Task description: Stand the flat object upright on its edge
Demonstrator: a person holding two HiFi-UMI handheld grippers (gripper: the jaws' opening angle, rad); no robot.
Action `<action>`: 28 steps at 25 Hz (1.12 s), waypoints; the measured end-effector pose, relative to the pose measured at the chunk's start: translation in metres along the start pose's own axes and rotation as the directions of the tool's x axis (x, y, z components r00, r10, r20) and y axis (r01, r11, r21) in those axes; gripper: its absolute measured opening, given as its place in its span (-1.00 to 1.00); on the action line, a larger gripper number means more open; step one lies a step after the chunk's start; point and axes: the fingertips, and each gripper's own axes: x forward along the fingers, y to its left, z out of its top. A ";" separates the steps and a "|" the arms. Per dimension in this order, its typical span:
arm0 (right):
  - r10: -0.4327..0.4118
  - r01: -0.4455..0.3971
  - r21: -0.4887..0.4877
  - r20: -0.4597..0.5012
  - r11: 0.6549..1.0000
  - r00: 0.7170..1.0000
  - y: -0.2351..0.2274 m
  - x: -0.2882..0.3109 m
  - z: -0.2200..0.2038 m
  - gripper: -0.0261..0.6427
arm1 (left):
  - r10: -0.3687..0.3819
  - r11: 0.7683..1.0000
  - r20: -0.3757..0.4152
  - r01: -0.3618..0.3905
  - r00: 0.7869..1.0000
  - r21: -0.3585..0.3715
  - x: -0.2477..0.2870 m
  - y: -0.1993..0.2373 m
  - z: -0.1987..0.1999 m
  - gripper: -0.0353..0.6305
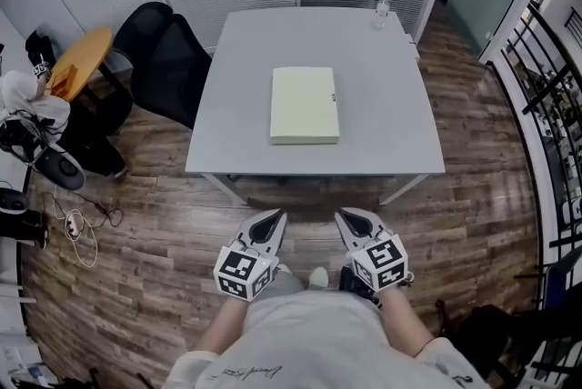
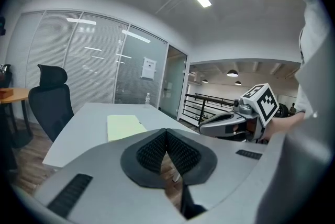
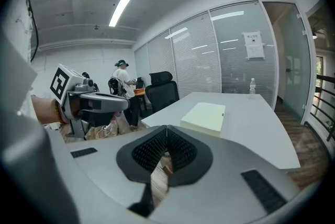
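A flat pale-yellow book-like object [image 1: 305,104] lies face down in the middle of the grey table [image 1: 391,137]; it also shows in the left gripper view [image 2: 123,126] and the right gripper view [image 3: 205,115]. Both grippers hang well short of the table, over the wooden floor near the person's waist. My left gripper [image 1: 270,222] is shut with nothing between its pads [image 2: 166,136]. My right gripper [image 1: 348,222] is likewise shut and empty [image 3: 167,132]. Each gripper sees the other beside it.
A clear water bottle [image 1: 383,9] stands at the table's far right corner. A black office chair [image 1: 168,60] sits left of the table, beside a round orange table [image 1: 84,60]. Shoes and cables [image 1: 77,219] lie on the floor at left. A black railing [image 1: 550,105] runs along the right.
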 end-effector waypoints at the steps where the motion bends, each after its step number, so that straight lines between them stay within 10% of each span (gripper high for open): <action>1: 0.005 -0.005 -0.004 0.003 1.000 1.000 -0.001 -0.002 0.001 -0.85 | 0.007 1.000 0.004 -0.007 1.000 0.002 0.000 -0.001 0.001 -0.86; 28: 0.007 -0.007 -0.005 0.006 1.000 1.000 -0.060 0.086 0.043 -0.85 | 0.012 1.000 0.027 -0.012 1.000 -0.003 0.080 0.085 0.034 -0.86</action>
